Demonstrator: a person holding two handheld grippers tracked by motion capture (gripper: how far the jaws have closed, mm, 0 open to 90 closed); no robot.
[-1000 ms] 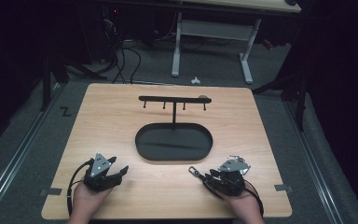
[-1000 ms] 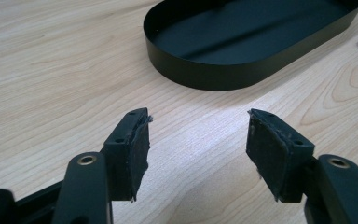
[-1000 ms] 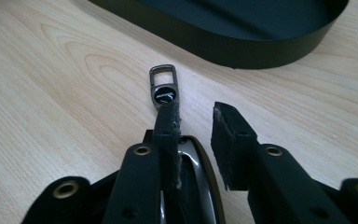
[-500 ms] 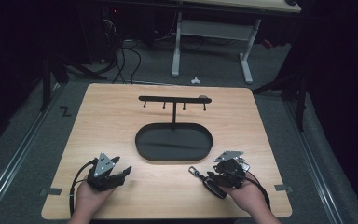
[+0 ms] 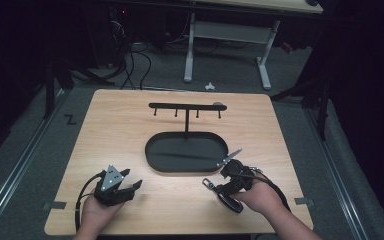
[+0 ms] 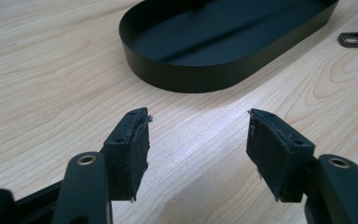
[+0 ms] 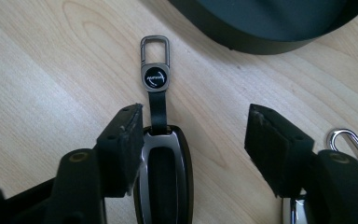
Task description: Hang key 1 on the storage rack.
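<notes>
At seven o'clock on the table (image 5: 120,130) my left gripper (image 5: 126,187) rests, jaws apart, empty. Between my right gripper's (image 7: 193,140) just-widened jaws, unpinched, lies the key fob (image 7: 163,182) at five o'clock, clasp (image 7: 154,46) aimed along them toward the tray (image 5: 152,152); a carabiner (image 7: 349,140) lies just right.

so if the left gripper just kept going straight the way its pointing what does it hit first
Most likely the near wall of the black oval tray. The left gripper has open jaws aimed at it, with bare wooden table between. If it angles downward, it may touch the table first.
</notes>
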